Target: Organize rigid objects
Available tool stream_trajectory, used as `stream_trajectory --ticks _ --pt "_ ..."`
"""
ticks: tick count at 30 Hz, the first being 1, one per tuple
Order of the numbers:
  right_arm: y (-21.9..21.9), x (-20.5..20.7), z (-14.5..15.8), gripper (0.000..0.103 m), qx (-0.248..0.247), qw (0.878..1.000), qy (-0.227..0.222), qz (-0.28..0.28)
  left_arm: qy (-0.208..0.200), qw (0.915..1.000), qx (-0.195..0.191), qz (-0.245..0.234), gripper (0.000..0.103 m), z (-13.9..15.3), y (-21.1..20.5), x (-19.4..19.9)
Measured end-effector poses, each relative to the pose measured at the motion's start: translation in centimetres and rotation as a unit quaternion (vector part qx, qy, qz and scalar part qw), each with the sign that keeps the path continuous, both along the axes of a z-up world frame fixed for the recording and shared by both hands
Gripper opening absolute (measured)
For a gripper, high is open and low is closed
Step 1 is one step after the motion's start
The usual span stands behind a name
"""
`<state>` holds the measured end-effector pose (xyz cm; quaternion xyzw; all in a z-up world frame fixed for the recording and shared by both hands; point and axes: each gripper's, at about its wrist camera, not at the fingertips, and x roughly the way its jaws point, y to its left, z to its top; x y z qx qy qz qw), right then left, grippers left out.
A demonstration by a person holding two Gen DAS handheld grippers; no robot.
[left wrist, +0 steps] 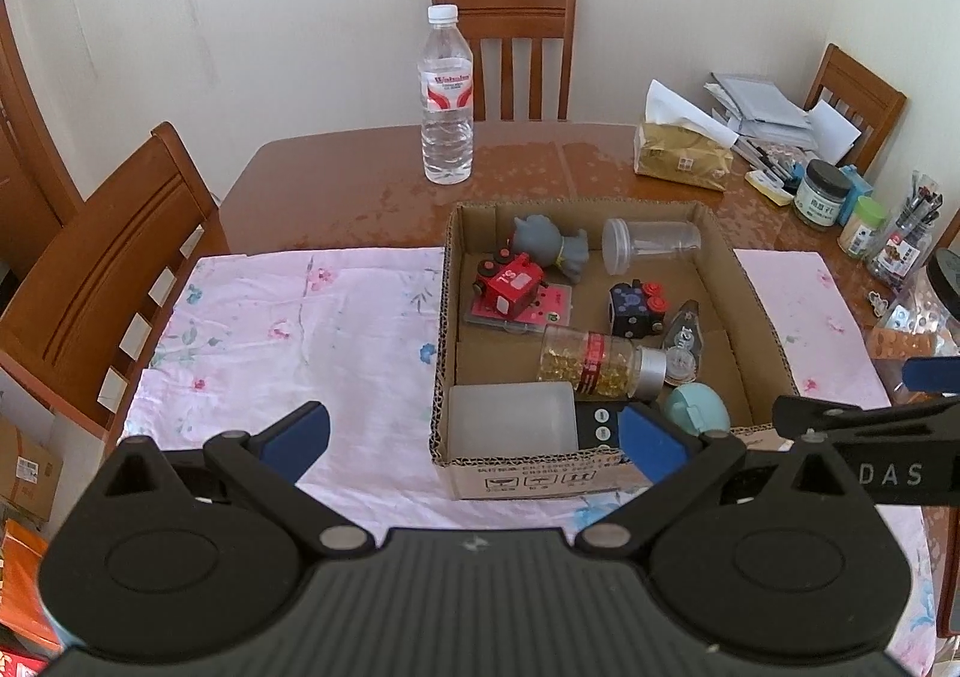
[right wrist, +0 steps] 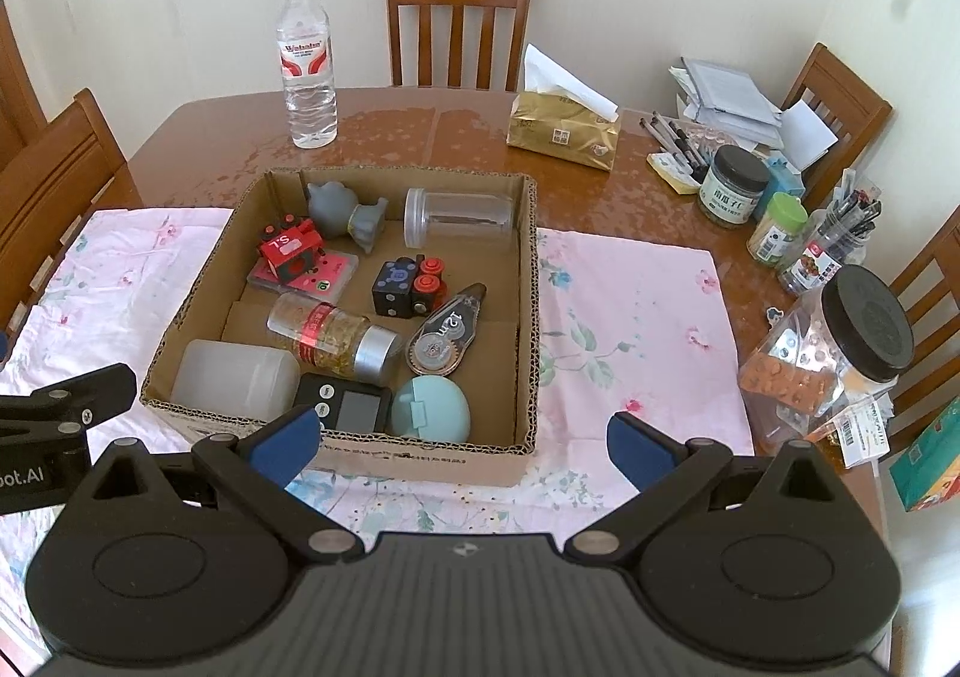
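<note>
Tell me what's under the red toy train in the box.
The red toy train sits on a flat pink case, inside the cardboard box. The part of the case beneath the train is hidden, as is anything under the case.

"SL" on red toy train, "12m" on correction tape, "DAS" on right gripper

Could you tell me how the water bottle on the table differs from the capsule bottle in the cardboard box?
The water bottle stands upright on the bare wooden table; the capsule bottle lies on its side in the cardboard box. The water bottle looks taller, with a white cap and clear water; the capsule bottle has a silver cap and golden capsules. Both are clear with red labels.
</note>
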<state>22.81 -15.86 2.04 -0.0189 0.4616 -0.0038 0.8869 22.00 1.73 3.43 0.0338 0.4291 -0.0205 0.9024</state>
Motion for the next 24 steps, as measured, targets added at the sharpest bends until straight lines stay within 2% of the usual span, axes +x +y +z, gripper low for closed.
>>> stream_trajectory --ticks 24 --pt "-0.26 -0.19 0.59 0.103 0.002 1.0 -0.006 0.001 0.002 1.0 0.0 0.006 0.102 0.14 -0.27 -0.12"
